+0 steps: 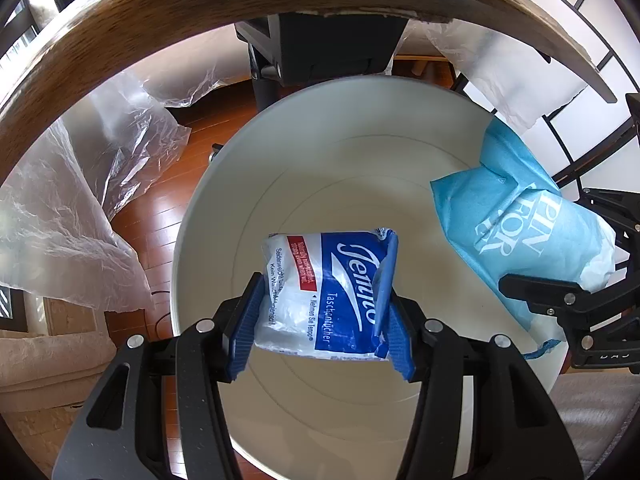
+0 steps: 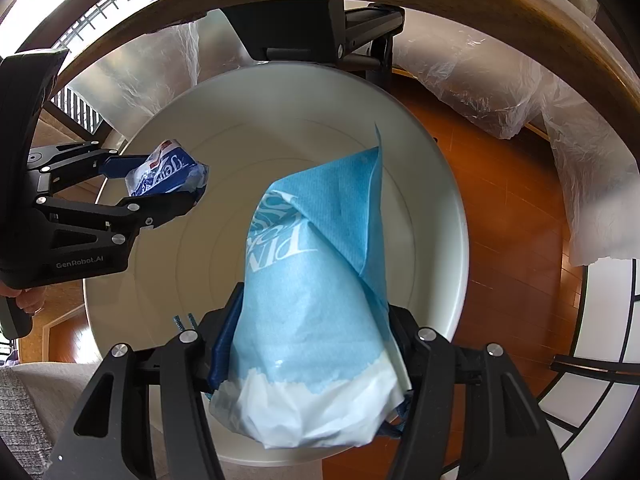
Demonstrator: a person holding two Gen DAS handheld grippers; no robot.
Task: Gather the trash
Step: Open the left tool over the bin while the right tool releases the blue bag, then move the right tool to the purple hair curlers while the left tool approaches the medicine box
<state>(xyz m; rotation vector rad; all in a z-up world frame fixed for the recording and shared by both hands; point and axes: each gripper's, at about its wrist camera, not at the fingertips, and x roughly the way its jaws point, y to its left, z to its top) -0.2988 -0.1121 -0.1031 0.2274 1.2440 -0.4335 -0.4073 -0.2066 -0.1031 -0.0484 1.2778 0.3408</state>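
Worktop (image 1: 120,12): one, brown wood, its curved edge arching beyond the bin's far rim; clear plastic sheeting (image 1: 80,184) hangs from it down toward the wooden floor (image 2: 516,216) on both sides of the bin.

Bin (image 1: 224,184): one, white, round, open-topped. Its mouth is wide and unobstructed, its inside bare as far as can be seen past the held items; open floor lies around its rim.

Left tool (image 1: 320,328): one, tilted steeply downward over the bin's mouth. Blue pads (image 1: 248,320) partly closed and pressing both sides of one tissue pack (image 1: 320,288), blue and white plastic, which hangs above the bin's inside, clear of the wall.

Right tool (image 2: 312,360): one, likewise tilted steeply down over the bin, beside the left tool. Fingers clamped on one light blue paper bag (image 2: 316,280), crumpled, white at its lower end, printed with white lettering; it seems to be above the bin's rim rather than touching it.

Hand (image 2: 30,300): a small part visible, behind the left tool's body.
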